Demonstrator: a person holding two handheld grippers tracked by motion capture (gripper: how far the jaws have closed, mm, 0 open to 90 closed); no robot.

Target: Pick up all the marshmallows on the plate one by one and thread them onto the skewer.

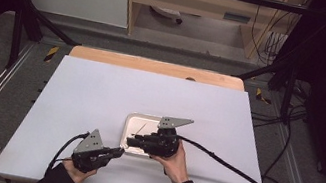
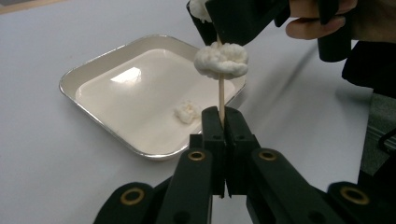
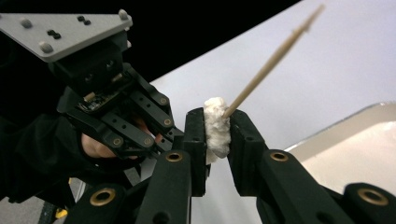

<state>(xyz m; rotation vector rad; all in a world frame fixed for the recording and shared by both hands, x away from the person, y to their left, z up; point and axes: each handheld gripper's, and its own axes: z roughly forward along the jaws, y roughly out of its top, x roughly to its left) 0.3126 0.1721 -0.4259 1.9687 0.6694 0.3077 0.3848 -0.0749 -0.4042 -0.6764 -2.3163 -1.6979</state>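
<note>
High view: white tabletop [image 1: 99,95], shallow rectangular metal tray [image 1: 131,122] near centre. Left gripper [image 1: 115,152] at tray's 7 o'clock, right gripper [image 1: 131,142] over tray's near edge, jaws pointing to 9 o'clock. The two tips nearly meet. Thin wooden skewer [image 1: 140,128] faintly visible above the tray; detail too small otherwise.

Left gripper view: left gripper [image 2: 222,116] jaws together, clamped on skewer [image 2: 221,95], which stands upright toward 12 o'clock. Soft white lump [image 2: 221,60] threaded on the skewer, well above the jaws. Right gripper's black jaws at 12 o'clock w/ another white piece [image 2: 200,8] in them. Small white crumb [image 2: 187,112] lies loose in tray [image 2: 88,67], at 10 o'clock from the jaws.

Right gripper view: right gripper [image 3: 217,123] jaws squeezing a white lump [image 3: 216,126] between them. Skewer [image 3: 273,58] sticks out of it toward 2 o'clock. Left gripper [image 3: 161,135] at 9 o'clock, close by. Tray corner [image 3: 336,128] at 3 o'clock.
</note>
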